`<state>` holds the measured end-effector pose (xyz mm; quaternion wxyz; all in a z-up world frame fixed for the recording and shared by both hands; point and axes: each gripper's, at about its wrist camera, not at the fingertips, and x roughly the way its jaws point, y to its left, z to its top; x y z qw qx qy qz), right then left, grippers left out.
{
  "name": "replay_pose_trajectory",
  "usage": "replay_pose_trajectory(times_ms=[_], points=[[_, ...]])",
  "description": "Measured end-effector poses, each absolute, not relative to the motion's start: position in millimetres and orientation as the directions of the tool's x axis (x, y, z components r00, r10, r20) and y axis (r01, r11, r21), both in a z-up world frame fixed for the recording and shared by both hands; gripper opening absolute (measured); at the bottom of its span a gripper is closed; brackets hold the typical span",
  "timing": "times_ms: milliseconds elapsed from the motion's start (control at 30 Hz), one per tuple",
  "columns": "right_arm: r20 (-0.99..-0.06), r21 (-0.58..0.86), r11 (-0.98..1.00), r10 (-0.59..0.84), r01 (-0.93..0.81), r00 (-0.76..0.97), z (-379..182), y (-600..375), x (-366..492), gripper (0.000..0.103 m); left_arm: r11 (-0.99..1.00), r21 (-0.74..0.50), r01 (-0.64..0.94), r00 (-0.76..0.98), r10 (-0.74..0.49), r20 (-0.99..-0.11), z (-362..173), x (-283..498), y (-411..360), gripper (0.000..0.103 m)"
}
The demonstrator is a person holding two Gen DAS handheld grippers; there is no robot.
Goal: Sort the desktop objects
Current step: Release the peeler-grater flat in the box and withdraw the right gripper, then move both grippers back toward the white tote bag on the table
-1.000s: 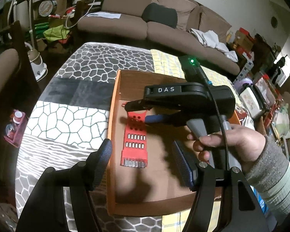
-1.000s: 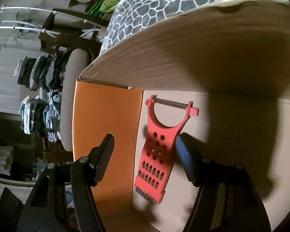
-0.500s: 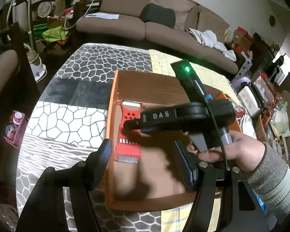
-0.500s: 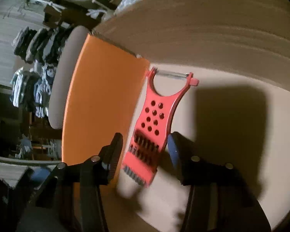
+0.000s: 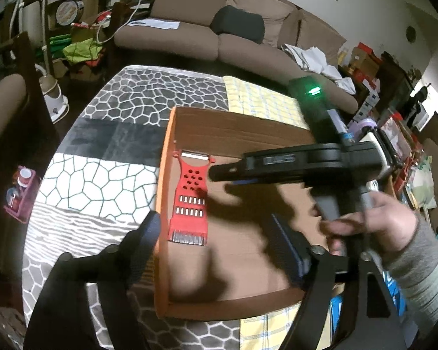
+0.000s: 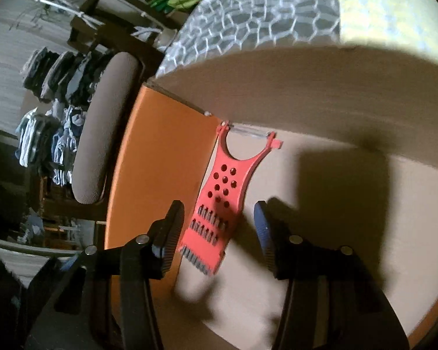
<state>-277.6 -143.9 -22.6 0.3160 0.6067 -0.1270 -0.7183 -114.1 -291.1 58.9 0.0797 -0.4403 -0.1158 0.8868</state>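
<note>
A flat red grater with a peeler blade lies inside an orange cardboard box, along its left wall. It also shows in the right wrist view, lying flat on the box floor. My right gripper is open and empty, hovering above the grater's lower end. In the left wrist view the right gripper reaches in from the right, above the box. My left gripper is open and empty over the box's near left part.
The box stands on a table with a grey pebble-pattern cloth and a yellow checked cloth. A brown sofa is behind. A padded chair stands beside the table. Cluttered shelves are at the right.
My right gripper has opened, let go of the red grater and drawn back to the right. The grater now lies still by the box's left wall. My left gripper has hardly moved.
</note>
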Motion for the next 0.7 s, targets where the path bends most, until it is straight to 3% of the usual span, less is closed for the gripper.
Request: replay_pose_trajectory(times_ms=[33, 100, 233, 700], points=[[-0.797, 0.548, -0.772, -0.599, 0.323, -0.081, -12.7, -139.9, -273.1, 0.062, -0.962, -0.27, -0.041, -0.601, 0.24, -0.763, 59.3, -113.9, -289.0, 0.093], [-0.814, 0.499, -0.787, -0.57, 0.363, -0.116, 3.7, -133.4, -262.7, 0.088, -0.963, -0.266, -0.044, -0.599, 0.239, -0.764, 59.7, -113.9, -285.7, 0.094], [-0.861, 0.355, -0.823, -0.473, 0.443, -0.188, 28.7, -119.9, -237.4, 0.103, -0.965, -0.255, -0.059, -0.601, 0.238, -0.763, 62.4, -112.0, -276.1, 0.103], [-0.863, 0.201, -0.858, -0.383, 0.473, -0.329, 83.6, -72.5, -164.6, 0.103, -0.976, -0.202, -0.082, -0.639, 0.207, -0.741, 74.0, -87.8, -247.3, 0.103]])
